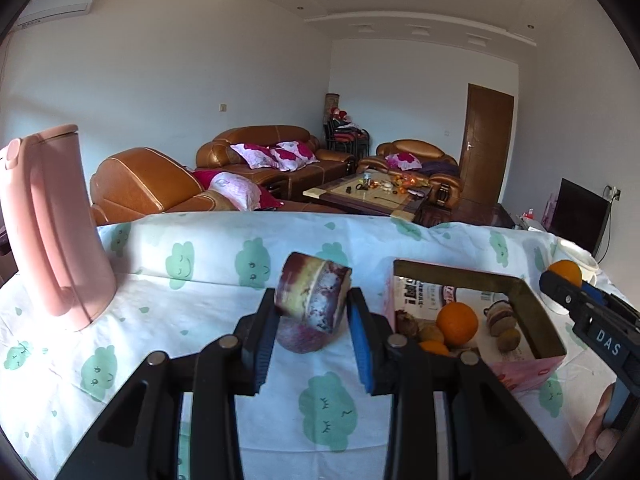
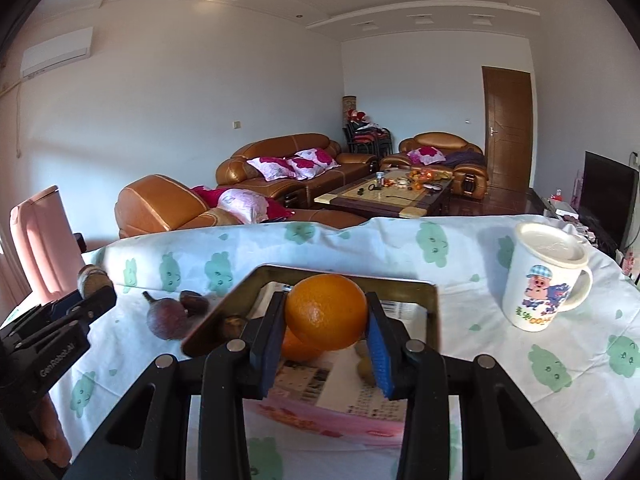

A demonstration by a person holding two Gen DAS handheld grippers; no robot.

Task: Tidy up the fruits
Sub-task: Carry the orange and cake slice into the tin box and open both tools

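My left gripper [image 1: 312, 300] is shut on a cut piece of purple fruit [image 1: 314, 296] with a yellowish band and a pale face, held above the tablecloth. Under it a round purple fruit [image 1: 298, 340] lies on the cloth. To the right stands an open pink box [image 1: 528, 368] holding an orange [image 1: 457, 322], kiwis and other fruit. My right gripper [image 2: 326, 304] is shut on an orange [image 2: 326, 312] over the box [image 2: 434, 304]; a second orange [image 2: 296, 346] lies inside. The left gripper [image 2: 94, 292] shows at the left with its piece [image 2: 92, 276].
A pink kettle [image 1: 52, 232] stands at the table's left. A lidded white cartoon mug [image 2: 544, 276] stands at the right. A round purple fruit [image 2: 166, 318] and a brown piece [image 2: 192, 300] lie left of the box. Sofas and a coffee table are beyond the far edge.
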